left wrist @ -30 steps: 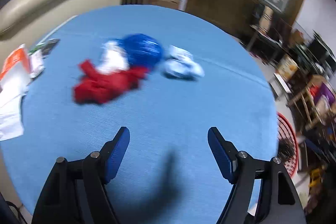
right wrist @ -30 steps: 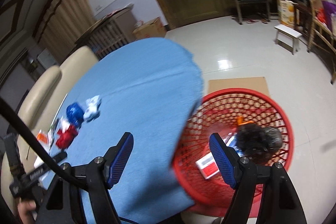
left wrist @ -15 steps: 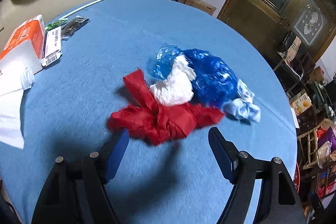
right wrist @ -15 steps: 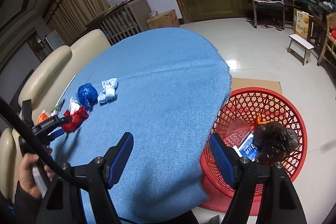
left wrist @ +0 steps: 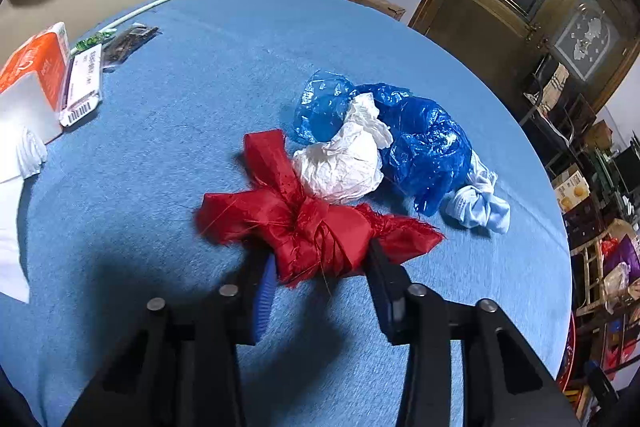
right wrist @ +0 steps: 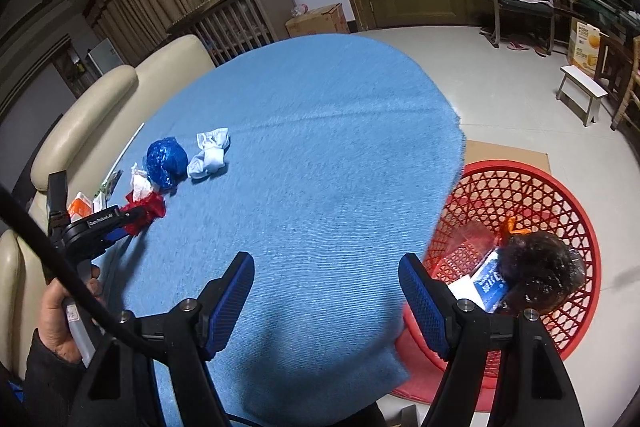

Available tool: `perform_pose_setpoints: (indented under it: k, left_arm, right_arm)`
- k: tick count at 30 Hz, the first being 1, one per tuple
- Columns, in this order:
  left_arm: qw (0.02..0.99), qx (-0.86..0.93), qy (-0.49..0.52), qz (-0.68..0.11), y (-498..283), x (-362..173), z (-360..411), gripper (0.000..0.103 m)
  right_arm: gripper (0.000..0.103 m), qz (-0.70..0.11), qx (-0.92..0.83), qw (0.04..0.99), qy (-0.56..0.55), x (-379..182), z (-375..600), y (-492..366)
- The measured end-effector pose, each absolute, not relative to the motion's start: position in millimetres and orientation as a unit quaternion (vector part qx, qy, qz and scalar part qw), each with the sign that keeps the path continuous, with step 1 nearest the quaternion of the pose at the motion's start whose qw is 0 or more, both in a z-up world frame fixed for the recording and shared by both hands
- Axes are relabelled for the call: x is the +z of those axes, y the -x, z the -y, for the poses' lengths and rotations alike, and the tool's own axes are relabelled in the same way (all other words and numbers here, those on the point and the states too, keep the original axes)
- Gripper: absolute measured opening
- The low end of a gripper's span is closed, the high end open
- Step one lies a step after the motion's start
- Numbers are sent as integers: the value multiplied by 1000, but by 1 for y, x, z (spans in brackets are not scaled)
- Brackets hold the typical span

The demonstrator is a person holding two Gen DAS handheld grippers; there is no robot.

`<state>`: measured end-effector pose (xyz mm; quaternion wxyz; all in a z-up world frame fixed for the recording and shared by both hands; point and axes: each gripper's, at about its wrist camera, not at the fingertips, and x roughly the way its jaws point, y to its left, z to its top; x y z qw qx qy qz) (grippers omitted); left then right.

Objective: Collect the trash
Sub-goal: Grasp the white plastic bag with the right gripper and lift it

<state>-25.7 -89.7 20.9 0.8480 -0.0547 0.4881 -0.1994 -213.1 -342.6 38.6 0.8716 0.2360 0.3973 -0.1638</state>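
My left gripper pinches the knotted red cloth scrap on the blue tablecloth.

Both its fingers press the bundle's near end. Just behind the scrap sit a crumpled white paper wad, a blue plastic bag and a pale blue fabric knot, all bunched together. My right gripper hovers above the table's near edge with its fingers spread and nothing between them. The red mesh basket stands on the floor to its right, with wrappers and a dark bag inside.
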Motion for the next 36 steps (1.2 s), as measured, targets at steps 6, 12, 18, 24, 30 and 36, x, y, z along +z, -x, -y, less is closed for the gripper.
perform_pose_setpoints:
  k: [6, 12, 18, 24, 30, 36]
  left_arm:
    - [856, -190, 60, -478, 45, 29, 62, 36]
    - [859, -168, 63, -479, 71, 28, 25, 36]
    - [867, -162, 44, -469, 91, 30, 9, 36]
    - [867, -159, 43, -469, 96, 24, 1, 36]
    - [870, -161, 40, -465, 104, 24, -5, 36]
    - [871, -159, 43, -463, 109, 23, -14, 36]
  right_arm:
    - [78, -411, -145, 872, -222, 34, 327, 193]
    - [78, -426, -105, 876, -200, 33, 300, 157]
    - [78, -430, -35, 881, -197, 34, 260, 102]
    - [78, -442, 9, 868, -224, 23, 227, 35]
    - [78, -461, 49, 857, -223, 6, 189, -25]
    - [77, -472, 39, 847, -240, -7, 180, -64]
